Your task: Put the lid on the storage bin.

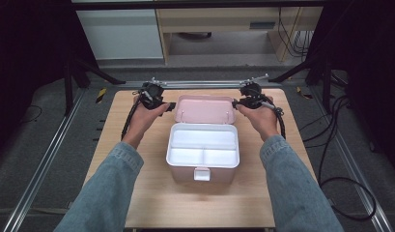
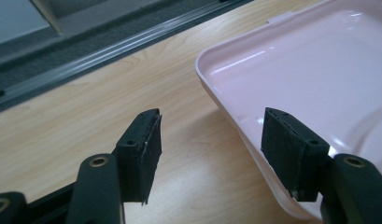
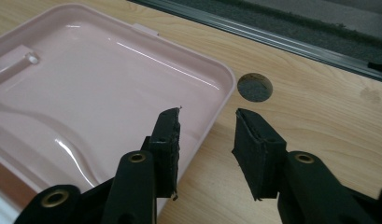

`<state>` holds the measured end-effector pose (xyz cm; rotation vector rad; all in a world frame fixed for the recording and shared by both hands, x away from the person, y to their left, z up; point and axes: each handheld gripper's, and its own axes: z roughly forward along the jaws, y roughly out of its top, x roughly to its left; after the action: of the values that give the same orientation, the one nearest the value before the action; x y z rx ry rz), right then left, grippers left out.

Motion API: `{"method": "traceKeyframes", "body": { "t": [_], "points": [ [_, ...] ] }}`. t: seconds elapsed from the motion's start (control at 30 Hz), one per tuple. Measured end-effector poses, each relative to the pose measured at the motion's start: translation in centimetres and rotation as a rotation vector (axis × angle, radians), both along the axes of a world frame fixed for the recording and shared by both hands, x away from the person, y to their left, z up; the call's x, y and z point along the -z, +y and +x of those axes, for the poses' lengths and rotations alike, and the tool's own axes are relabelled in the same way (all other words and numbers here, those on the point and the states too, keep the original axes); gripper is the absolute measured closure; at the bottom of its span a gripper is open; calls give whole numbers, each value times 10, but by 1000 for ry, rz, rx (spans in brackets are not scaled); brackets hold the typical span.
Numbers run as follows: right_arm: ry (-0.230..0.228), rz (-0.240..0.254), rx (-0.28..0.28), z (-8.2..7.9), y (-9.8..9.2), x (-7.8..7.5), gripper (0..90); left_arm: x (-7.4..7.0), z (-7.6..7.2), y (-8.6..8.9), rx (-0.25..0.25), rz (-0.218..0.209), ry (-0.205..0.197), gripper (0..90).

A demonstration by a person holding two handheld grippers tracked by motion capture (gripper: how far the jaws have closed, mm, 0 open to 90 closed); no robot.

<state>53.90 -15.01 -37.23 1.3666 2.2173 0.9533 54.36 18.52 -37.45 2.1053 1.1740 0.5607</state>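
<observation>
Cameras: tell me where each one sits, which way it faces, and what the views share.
High view: above the person's side, looking forward and down on the table; both forearms, left tool and right tool show.
Left gripper view: rides the left tool, looking along its jaws, which straddle the edge of the open lid.
Right gripper view: rides the right tool, looking at the lid's opposite edge.
Shared: the pink lid and the wooden table.
</observation>
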Motion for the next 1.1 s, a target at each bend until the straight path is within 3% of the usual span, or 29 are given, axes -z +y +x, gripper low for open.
{"method": "traceKeyframes", "body": {
  "t": [0.1,0.27,0.6,0.73,0.87,1.1],
  "points": [
    [18,9,19,8,3,6,585,2,10,-4,-30,-17,-5,407],
    [55,17,32,23,6,24,622,10,20,-13,-18,-3,27,426],
    [98,3,66,36,14,44,673,21,27,-24,-42,11,11,463],
    [101,5,75,36,16,45,719,23,29,-22,-65,9,10,466],
    [94,-1,85,36,17,43,734,27,32,-20,-85,11,33,496],
    [59,-9,93,35,21,40,755,35,36,-24,-77,-4,65,530]
  ]
}}
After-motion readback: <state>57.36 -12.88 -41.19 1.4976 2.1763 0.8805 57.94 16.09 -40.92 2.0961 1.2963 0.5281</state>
